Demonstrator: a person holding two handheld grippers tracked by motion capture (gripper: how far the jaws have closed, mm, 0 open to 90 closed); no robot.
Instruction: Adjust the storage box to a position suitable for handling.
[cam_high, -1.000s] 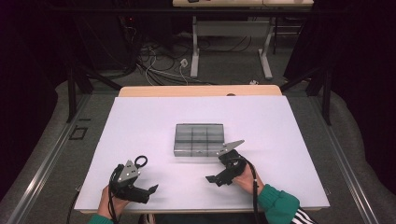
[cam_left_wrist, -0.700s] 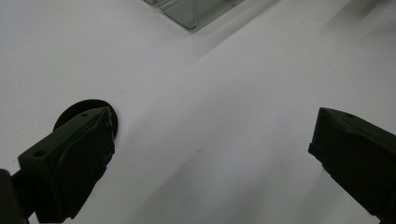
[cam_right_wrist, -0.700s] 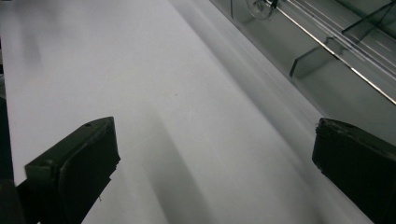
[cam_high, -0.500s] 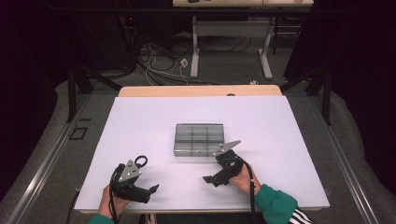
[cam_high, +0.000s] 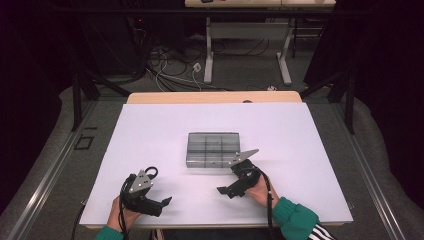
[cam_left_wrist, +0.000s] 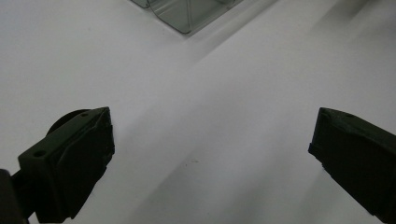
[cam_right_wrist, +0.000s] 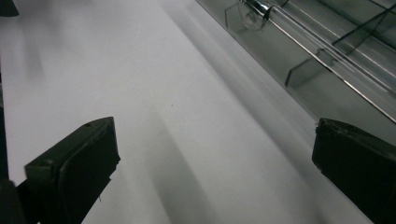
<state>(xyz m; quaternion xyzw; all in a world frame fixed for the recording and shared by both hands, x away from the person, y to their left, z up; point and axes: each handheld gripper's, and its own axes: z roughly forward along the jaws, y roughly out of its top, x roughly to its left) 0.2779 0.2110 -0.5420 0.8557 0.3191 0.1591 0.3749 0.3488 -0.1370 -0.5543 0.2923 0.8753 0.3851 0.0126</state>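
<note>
The clear compartment box (cam_high: 212, 149) sits mid-worktop (cam_high: 150, 130), lid closed. Both the right gripper (cam_high: 226, 190), just beside its near edge, and the left gripper (cam_high: 165, 201), near the worktop's front edge, are spread and empty. Approach squarely, steadying the light box.

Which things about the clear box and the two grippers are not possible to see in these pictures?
- Clear box contents: too small in high view; cut off by the top edge in both gripper views.
- Box latch: right gripper view, blurred.
- Right gripper jaw tips: high view, too small.
</note>
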